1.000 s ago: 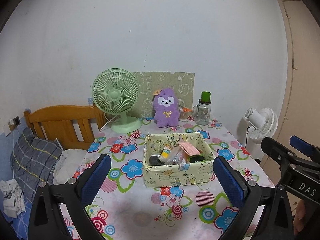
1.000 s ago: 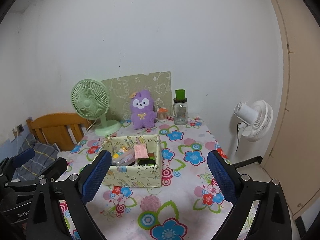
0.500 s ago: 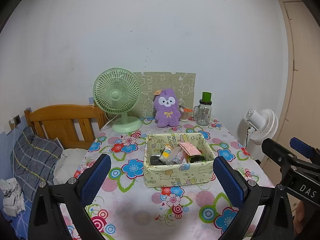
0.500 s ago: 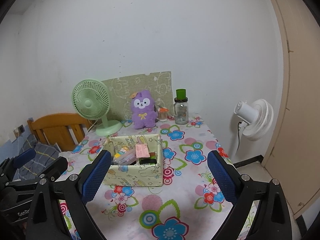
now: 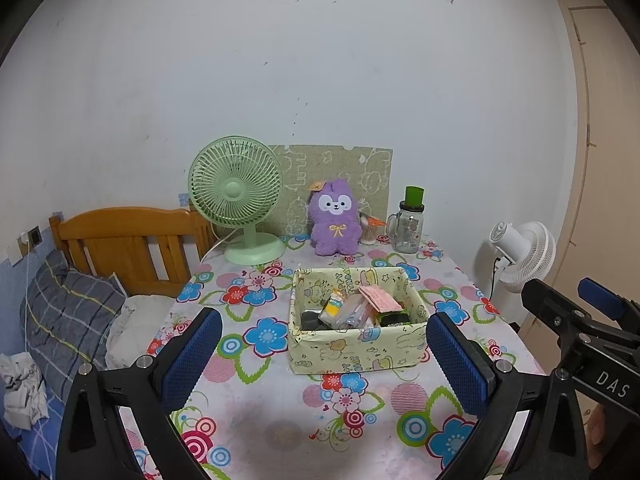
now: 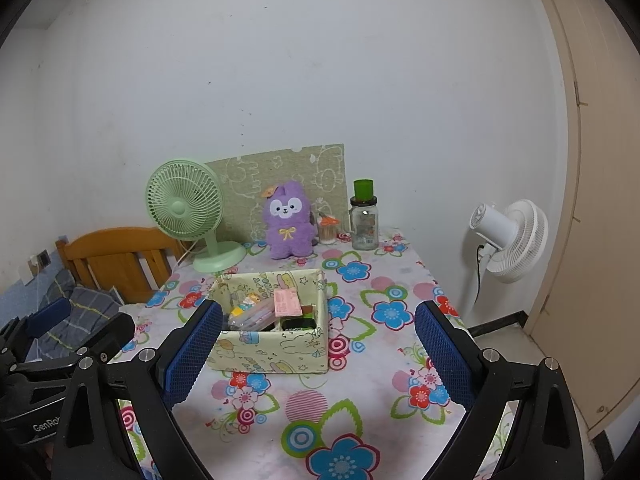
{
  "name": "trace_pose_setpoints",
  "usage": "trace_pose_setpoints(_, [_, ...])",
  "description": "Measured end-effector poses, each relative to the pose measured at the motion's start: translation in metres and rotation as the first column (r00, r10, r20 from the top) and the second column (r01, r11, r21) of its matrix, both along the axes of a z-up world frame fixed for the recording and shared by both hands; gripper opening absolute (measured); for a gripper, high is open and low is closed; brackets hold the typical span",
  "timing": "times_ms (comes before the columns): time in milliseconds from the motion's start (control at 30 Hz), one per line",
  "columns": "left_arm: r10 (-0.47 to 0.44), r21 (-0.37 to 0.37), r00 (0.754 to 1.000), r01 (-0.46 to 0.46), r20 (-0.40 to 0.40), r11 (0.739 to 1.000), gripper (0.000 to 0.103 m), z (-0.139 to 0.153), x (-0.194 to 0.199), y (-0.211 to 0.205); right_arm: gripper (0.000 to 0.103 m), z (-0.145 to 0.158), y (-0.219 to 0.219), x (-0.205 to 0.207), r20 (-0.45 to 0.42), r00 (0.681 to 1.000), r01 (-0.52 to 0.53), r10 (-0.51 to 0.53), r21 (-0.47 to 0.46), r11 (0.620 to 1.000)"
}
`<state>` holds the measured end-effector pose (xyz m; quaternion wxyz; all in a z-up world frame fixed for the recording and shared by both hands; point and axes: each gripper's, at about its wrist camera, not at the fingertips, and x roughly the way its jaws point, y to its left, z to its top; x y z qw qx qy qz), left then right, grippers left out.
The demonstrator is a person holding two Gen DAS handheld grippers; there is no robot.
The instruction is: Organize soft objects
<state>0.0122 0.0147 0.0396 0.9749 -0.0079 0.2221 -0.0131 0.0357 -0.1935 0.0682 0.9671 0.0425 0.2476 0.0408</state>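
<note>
Almost nothing has changed since a moment ago: both left tongs (image 5: 318,354) and right tongs (image 6: 318,350) stay released, hovering before the patterned box (image 5: 354,322). Far beyond them, the purple plush (image 5: 335,218) sits upright on the table (image 5: 280,432). Box contents are hard to identify.

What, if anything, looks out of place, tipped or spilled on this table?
Nothing stands out. The purple plush, green fan and glass jar stand upright by the wall; the patterned box sits flat, its contents jumbled but contained. Both grippers hover with jaws open.
</note>
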Motion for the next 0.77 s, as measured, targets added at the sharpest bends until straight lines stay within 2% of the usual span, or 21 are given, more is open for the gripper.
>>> trace_pose_setpoints(767, [0.000,0.000,1.000,0.000,-0.002,1.000,0.103,-0.0016,0.0009,0.0010,0.098,-0.0022,0.0017,0.0012,-0.005,1.000,0.003,-0.003,0.002,1.000])
